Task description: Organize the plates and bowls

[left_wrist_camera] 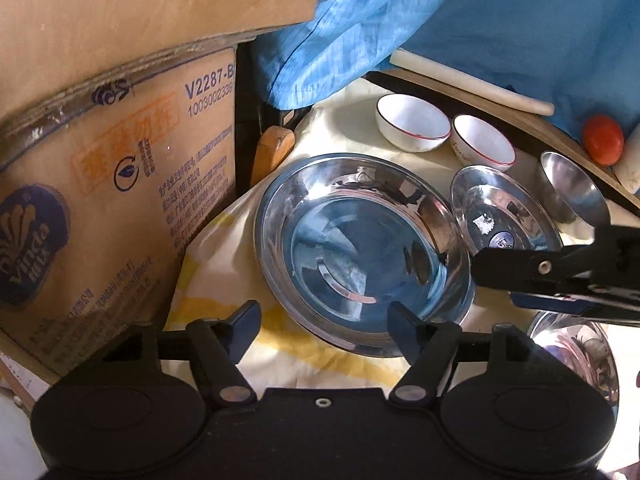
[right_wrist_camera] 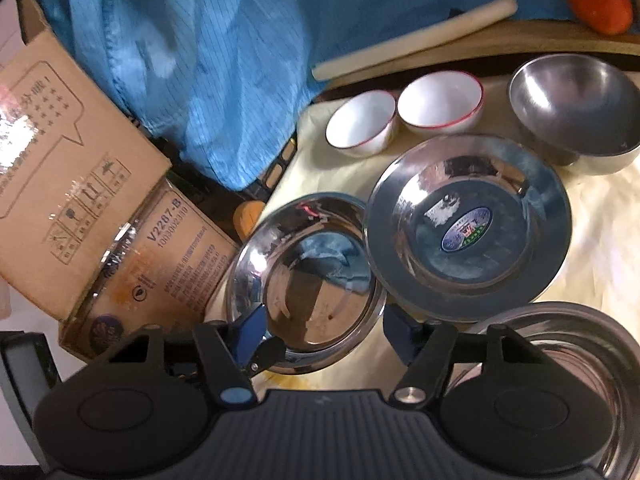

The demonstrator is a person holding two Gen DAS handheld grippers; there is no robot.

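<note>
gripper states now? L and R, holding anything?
Left gripper: open, empty, at the near rim of the large steel plate.
Right gripper: open, holding nothing, also at that plate's rim.

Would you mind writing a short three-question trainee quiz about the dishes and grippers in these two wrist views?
1. True or false: the two white bowls are stacked one inside the other.
2. Which steel dish carries a sticker: A, the large steel plate, or B, the smaller steel plate?
3. Fill in: the left gripper is ____ and holds nothing.

Key: 1 false, they sit side by side; 2 B; 3 open.
</note>
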